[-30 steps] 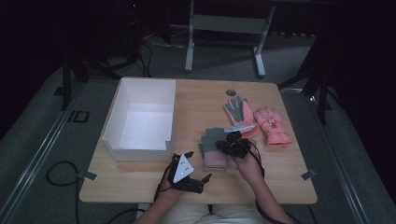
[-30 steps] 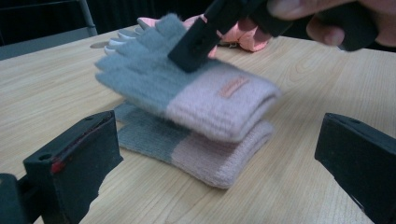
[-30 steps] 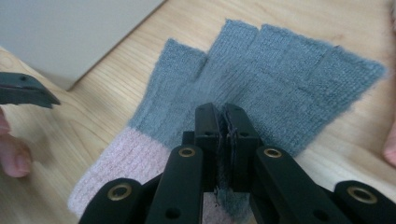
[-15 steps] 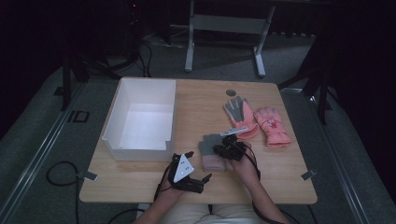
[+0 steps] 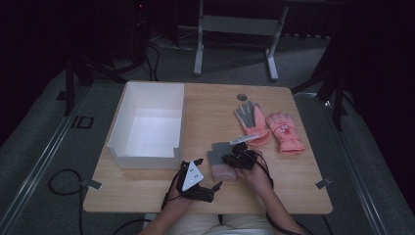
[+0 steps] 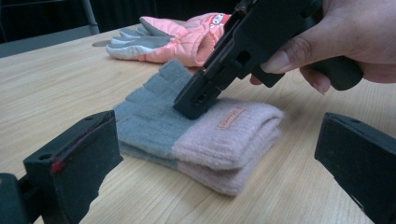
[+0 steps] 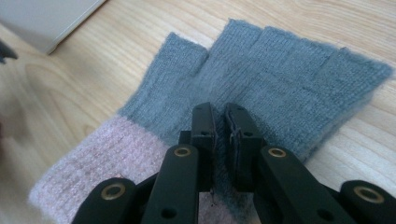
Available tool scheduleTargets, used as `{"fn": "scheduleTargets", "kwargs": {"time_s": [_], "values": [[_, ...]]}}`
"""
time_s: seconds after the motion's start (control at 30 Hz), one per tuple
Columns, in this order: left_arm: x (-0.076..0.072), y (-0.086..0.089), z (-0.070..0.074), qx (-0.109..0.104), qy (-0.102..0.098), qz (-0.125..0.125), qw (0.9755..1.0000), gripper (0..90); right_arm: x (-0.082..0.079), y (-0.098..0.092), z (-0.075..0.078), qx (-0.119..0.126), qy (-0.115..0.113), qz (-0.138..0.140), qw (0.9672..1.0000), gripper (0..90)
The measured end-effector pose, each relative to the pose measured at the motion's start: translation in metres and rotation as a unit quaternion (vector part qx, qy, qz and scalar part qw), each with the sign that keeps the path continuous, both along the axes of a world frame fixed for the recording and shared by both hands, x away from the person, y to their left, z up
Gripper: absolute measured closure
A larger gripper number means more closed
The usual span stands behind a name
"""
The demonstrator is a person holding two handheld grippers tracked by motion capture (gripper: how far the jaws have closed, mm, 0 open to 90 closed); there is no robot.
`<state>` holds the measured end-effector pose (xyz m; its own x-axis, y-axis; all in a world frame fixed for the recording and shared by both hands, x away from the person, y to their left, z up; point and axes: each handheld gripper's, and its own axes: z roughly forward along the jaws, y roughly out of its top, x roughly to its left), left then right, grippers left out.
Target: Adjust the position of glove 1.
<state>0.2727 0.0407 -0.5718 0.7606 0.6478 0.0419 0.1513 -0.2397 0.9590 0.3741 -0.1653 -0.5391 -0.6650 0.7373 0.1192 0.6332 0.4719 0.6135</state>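
The grey and pink glove lies flat on the wooden surface, just in front of the white box. The right gripper presses down on its top, jaws nearly together, pinching a fold of grey knit between them. The left gripper rests on the surface beside the glove, jaws wide apart and empty. 2 orange gloves lie farther back.

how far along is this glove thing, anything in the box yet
Nothing looks done: the white box looks empty. In hand: the right gripper, jaws nearly together, presses on the grey and pink knit gloves. The left gripper waits open nearby. The two pink ski gloves lie untouched.
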Motion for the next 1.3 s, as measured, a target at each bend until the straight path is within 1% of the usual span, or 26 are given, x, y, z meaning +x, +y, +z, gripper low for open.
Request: {"fn": "scheduleTargets", "kwargs": {"time_s": [0.07,0.2,0.27,0.33,0.37,0.4,0.43,0.5,0.57,0.6,0.63,0.67,0.7,0.73,0.77,0.8,0.83,0.9,0.97,1.0,1.03,1.07,1.1,1.17,1.2,1.3], "values": [[-0.001,-0.004,0.0,0.017,-0.004,-0.017,0.9997,0.0,0.0,-0.002,0.001,0.002,0.0,0.011,0.9999,80.7],[-0.002,-0.008,0.003,0.031,-0.013,-0.033,0.9989,3.4,-0.001,-0.008,0.014,0.014,-0.009,0.005,0.9999,75.0],[-0.002,-0.009,0.006,0.029,-0.015,-0.041,0.9986,3.4,-0.001,-0.01,0.018,0.015,-0.013,0.002,0.9998,74.3],[0.0,-0.009,0.011,0.024,-0.003,-0.058,0.9981,6.8,0.006,-0.022,0.032,0.015,-0.032,-0.01,0.9993,70.4],[0.001,-0.009,0.013,0.021,0.004,-0.06,0.998,6.8,0.006,-0.022,0.032,0.015,-0.032,-0.01,0.9993,70.4],[0.007,-0.01,0.018,0.022,0.032,-0.07,0.9968,10.6,0.013,-0.03,0.038,0.011,-0.037,-0.02,0.9991,67.6],[0.007,-0.01,0.018,0.022,0.032,-0.07,0.9968,10.7,0.013,-0.03,0.038,0.011,-0.037,-0.02,0.9991,67.6],[0.011,-0.013,0.022,0.038,0.035,-0.062,0.9967,12.2,0.02,-0.037,0.039,0.007,-0.038,-0.029,0.9988,66.2],[0.013,-0.019,0.024,0.075,0.028,-0.05,0.9955,13.5,0.025,-0.042,0.036,0.007,-0.03,-0.04,0.9987,63.9],[0.015,-0.022,0.024,0.104,0.012,-0.091,0.9904,13.4,0.03,-0.046,0.03,0.015,-0.019,-0.049,0.9985,61.7],[0.015,-0.022,0.024,0.104,0.012,-0.091,0.9904,13.5,0.03,-0.046,0.03,0.015,-0.019,-0.049,0.9985,61.7],[0.017,-0.028,0.023,0.137,0.0,-0.115,0.9839,13.5,0.034,-0.046,0.024,0.021,-0.007,-0.055,0.9982,59.7],[0.017,-0.028,0.023,0.137,0.0,-0.115,0.9839,13.5,0.034,-0.046,0.024,0.021,-0.007,-0.055,0.9982,59.7],[0.018,-0.033,0.02,0.169,-0.025,-0.121,0.9778,14.9,0.038,-0.043,0.019,0.027,0.002,-0.06,0.9978,58.2],[0.018,-0.033,0.02,0.169,-0.025,-0.121,0.9778,17.8,0.038,-0.043,0.019,0.027,0.002,-0.06,0.9978,58.2],[0.02,-0.035,0.018,0.181,-0.029,-0.128,0.9746,17.8,0.039,-0.042,0.017,0.027,0.004,-0.061,0.9978,57.3],[0.021,-0.036,0.017,0.183,-0.026,-0.127,0.9745,22.0,0.042,-0.04,0.013,0.024,0.009,-0.062,0.9977,55.7],[0.025,-0.037,0.015,0.201,-0.029,-0.13,0.9705,24.6,0.046,-0.039,0.008,0.028,0.02,-0.067,0.9972,52.8],[0.027,-0.039,0.012,0.225,-0.038,-0.13,0.9649,26.8,0.05,-0.037,0.004,0.024,0.03,-0.07,0.9968,50.6],[0.029,-0.041,0.009,0.245,-0.04,-0.132,0.9598,27.8,0.053,-0.036,0.0,0.03,0.041,-0.076,0.9958,48.4],[0.029,-0.041,0.009,0.245,-0.04,-0.132,0.9598,27.8,0.053,-0.036,0.0,0.03,0.041,-0.076,0.9958,48.4],[0.029,-0.043,0.007,0.257,-0.046,-0.133,0.956,27.8,0.054,-0.035,-0.001,0.029,0.045,-0.078,0.9955,47.9],[0.029,-0.044,0.005,0.265,-0.046,-0.135,0.9537,27.9,0.054,-0.034,-0.003,0.032,0.048,-0.08,0.9951,46.5],[0.029,-0.045,0.003,0.271,-0.051,-0.128,0.9527,31.7,0.055,-0.033,-0.005,0.035,0.055,-0.087,0.9941,46.2],[0.03,-0.045,0.003,0.272,-0.05,-0.121,0.9533,39.2,0.055,-0.031,-0.006,0.038,0.056,-0.086,0.994,44.9],[0.035,-0.044,0.003,0.27,-0.038,-0.128,0.9536,41.7,0.055,-0.029,-0.006,0.037,0.057,-0.088,0.9938,45.1]]}}
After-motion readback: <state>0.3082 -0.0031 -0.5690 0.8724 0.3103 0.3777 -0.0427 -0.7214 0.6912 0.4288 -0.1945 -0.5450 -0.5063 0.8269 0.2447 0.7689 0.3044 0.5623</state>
